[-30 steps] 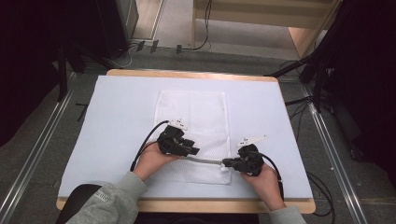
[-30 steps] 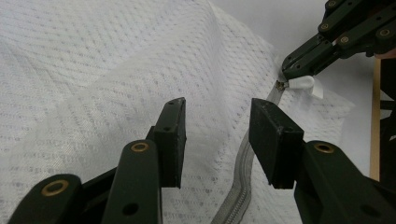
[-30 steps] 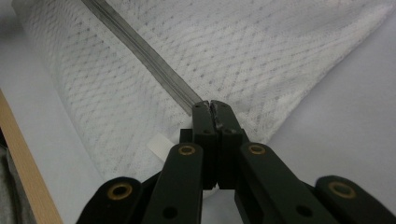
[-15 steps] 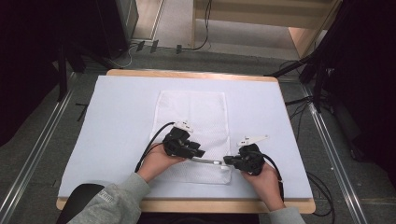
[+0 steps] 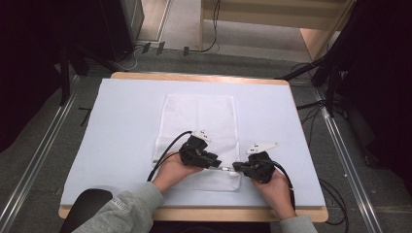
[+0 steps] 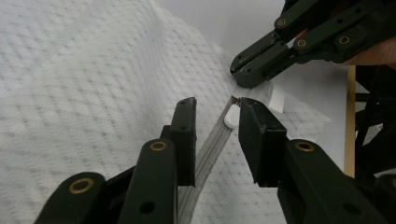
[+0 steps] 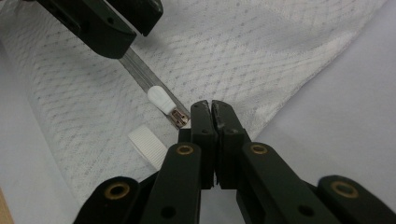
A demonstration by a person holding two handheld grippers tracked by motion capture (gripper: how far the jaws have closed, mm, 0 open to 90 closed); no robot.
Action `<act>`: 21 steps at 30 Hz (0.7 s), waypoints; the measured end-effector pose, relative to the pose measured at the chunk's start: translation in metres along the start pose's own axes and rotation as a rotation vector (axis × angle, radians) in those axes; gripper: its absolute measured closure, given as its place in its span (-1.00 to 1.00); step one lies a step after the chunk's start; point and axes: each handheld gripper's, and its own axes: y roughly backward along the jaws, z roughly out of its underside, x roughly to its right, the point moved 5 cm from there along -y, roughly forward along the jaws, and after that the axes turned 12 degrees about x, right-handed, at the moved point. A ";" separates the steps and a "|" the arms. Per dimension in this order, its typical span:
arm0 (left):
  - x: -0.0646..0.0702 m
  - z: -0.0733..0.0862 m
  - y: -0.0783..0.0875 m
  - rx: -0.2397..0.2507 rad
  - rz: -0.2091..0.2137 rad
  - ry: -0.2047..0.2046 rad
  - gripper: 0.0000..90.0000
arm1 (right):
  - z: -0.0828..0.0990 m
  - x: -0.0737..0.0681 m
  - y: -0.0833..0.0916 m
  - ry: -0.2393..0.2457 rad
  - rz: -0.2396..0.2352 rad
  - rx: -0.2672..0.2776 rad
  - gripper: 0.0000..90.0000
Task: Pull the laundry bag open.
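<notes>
Left claw (image 6: 212, 135) straddling zipper pull (image 6: 230, 116), right claw (image 7: 212, 119) pinching mesh bag (image 7: 280, 56)

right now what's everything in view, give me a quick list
mesh bag: one, white, flat on the mat at mid table
zipper: one, grey tape along the bag's near edge
zipper pull: one, white, between the two claws
ribbed tab: one, white, at the bag's corner
mat: one, pale blue, covering the table top
table: one, wooden rim
left claw: black, jaws have just been closing, astride the pull, not pressing it
right claw: black, shut on the bag's corner
hands: two, grey sleeves, at the near edge
</notes>
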 end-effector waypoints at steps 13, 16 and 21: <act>0.009 0.008 -0.023 -0.046 0.004 0.008 0.72 | 0.001 -0.001 0.001 -0.002 0.011 0.008 0.99; 0.012 0.008 -0.026 -0.037 0.009 0.002 0.73 | 0.001 -0.001 0.001 -0.002 0.011 0.008 0.99; 0.016 0.007 -0.027 -0.039 0.008 -0.023 0.78 | 0.001 -0.001 0.001 0.001 0.011 0.009 0.99</act>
